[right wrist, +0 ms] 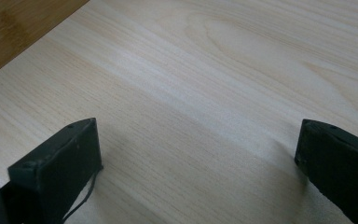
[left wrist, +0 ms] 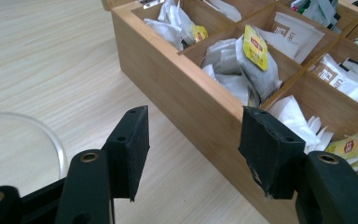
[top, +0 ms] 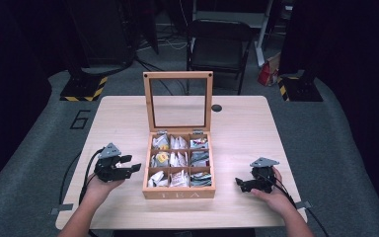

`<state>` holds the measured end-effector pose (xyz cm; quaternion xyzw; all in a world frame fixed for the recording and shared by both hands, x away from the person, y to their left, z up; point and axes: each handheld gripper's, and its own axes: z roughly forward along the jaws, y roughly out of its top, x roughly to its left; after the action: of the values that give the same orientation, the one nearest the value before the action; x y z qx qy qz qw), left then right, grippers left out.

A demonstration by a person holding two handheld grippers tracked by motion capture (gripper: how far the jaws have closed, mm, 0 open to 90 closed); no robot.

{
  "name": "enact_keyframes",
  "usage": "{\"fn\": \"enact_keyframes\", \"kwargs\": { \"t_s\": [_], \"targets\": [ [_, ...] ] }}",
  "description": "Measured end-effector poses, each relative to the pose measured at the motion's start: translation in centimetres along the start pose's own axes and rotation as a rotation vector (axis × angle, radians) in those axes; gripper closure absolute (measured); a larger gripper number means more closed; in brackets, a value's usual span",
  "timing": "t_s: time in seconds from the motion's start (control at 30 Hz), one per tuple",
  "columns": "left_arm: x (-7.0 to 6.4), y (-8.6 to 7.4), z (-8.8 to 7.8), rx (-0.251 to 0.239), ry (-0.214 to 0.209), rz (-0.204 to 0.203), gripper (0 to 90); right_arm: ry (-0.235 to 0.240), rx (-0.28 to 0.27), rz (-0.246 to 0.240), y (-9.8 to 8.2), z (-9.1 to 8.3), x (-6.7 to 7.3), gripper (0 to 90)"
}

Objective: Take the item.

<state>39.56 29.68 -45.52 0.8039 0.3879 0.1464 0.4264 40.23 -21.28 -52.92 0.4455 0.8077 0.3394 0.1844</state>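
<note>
1. The tea box [top: 179, 168] sits mid-counter [top: 246, 133], lid [top: 178, 101] propped upright so all nine compartments are reachable.
2. My left gripper [left wrist: 193, 140] hovers just off the box's left wall, jaws wide and empty, aimed towards the yellow-tagged tea bag [left wrist: 256, 53] in the middle compartment.
3. My right gripper [right wrist: 198, 161] waits right of the box, jaws wide, holding nothing.
</note>
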Motion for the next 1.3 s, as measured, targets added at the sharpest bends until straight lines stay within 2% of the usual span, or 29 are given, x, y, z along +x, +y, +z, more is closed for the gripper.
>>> {"fn": "enact_keyframes", "kwargs": {
  "t_s": [0.47, 0.6, 0.7, 0.83, 1.1, 1.3],
  "targets": [
    [-0.4, 1.6, 0.2, 0.005, -0.015, 0.027, 46.6, 0.0, 0.0, 0.0, 0.0, 0.0, 0.0, 0.0],
    [-0.5, 2.4, 0.4, 0.001, -0.02, 0.049, 48.6, 0.0, 0.0, 0.0, 0.0, 0.0, 0.0, 0.0],
    [-0.5, 2.9, 0.8, 0.001, -0.015, 0.048, 48.7, 0.0, 0.0, 0.0, 0.0, 0.0, 0.0, 0.0],
    [-0.6, 3.4, 1.4, 0.005, -0.029, 0.05, 50.3, 0.0, 0.0, 0.0, 0.0, 0.0, 0.0, 0.0],
    [-1.2, 4.4, 2.5, 0.015, -0.053, 0.077, 52.4, 0.0, 0.0, 0.0, 0.0, 0.0, 0.0, 0.0],
    [-1.5, 4.9, 3.2, 0.016, -0.068, 0.071, 52.9, 0.0, 0.0, 0.0, 0.0, 0.0, 0.0, 0.0]
  ]
}}
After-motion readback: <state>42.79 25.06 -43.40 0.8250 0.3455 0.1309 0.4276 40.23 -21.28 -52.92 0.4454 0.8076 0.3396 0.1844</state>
